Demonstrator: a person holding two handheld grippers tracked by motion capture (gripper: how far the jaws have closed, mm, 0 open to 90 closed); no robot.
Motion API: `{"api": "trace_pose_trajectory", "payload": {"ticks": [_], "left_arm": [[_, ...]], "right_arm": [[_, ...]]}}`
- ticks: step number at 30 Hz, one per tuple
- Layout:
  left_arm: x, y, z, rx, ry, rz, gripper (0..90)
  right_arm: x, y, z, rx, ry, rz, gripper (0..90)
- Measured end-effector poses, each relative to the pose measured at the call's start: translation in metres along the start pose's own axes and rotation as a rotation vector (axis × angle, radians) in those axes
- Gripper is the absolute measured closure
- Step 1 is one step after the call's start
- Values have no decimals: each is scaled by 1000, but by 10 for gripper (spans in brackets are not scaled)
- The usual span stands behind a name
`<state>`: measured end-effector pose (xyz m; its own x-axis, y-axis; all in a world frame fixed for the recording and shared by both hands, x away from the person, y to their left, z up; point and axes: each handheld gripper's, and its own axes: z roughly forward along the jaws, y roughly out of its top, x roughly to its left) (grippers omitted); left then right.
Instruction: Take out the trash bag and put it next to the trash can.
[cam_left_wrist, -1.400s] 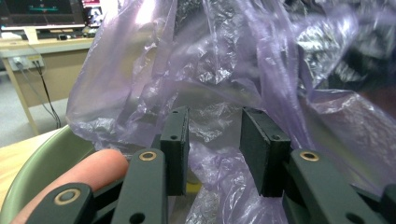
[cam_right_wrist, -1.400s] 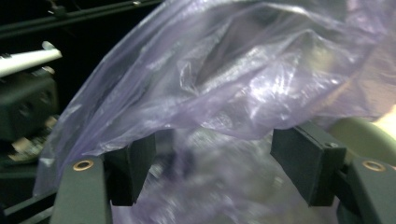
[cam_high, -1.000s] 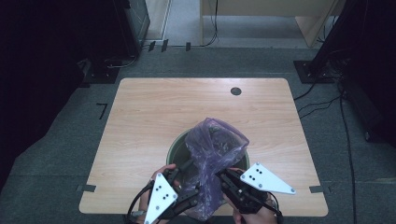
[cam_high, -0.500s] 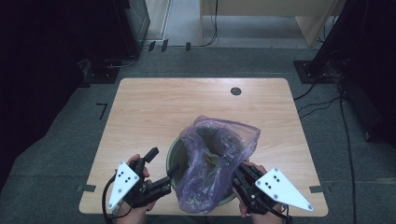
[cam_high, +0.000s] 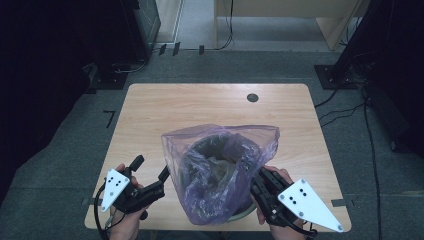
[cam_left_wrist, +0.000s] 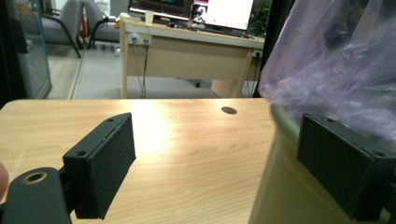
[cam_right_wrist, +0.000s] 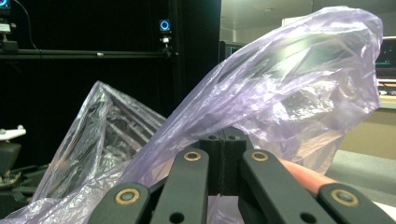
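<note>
Bag (cam_high: 220, 170): thin translucent purple plastic film, crinkled, glossy where light catches the folds; seen the same in the right gripper view (cam_right_wrist: 280, 93).

Bin (cam_left_wrist: 289, 186) under the bag: smooth pale wall, looks like plastic, matt with a soft sheen; exact material not certain.

Bench (cam_high: 200, 115): light wood-grain top, smooth, satin finish; a bright glare patch shows on it in the left gripper view (cam_left_wrist: 187, 140).

Left gripper (cam_high: 149, 180): black matt jaws, pads look like dense foam or rubber with a fine-grained face. Grey flat plate on top, matt.

Right gripper (cam_right_wrist: 224, 154): black matt arms, smooth, with brass-coloured metal pivot rings.

Floor (cam_high: 75, 165): grey carpet, rough.
</note>
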<state>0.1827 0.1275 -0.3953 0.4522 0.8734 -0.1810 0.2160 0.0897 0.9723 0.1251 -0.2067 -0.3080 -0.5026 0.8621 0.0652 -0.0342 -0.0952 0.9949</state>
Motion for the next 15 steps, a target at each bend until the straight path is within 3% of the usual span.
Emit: {"api": "trace_pose_trajectory", "payload": {"ticks": [3, 5, 8, 12, 15], "left_arm": [[-3, 1, -3, -30, -69, -29, 133], [-13, 5, -6, -54, -131, -17, 141], [-32, 10, -7, -72, -192, 26, 142], [-58, 13, -1, -57, -215, 92, 145], [-73, 13, 3, -33, -208, 138, 145]], "right_arm": [[-1, 0, 1, 17, 41, 25, 900], [2, -3, 3, 47, 76, 43, 892], [7, -9, 8, 87, 139, 57, 793], [16, -16, 13, 137, 209, 85, 638], [21, -18, 15, 158, 250, 108, 536]]}}
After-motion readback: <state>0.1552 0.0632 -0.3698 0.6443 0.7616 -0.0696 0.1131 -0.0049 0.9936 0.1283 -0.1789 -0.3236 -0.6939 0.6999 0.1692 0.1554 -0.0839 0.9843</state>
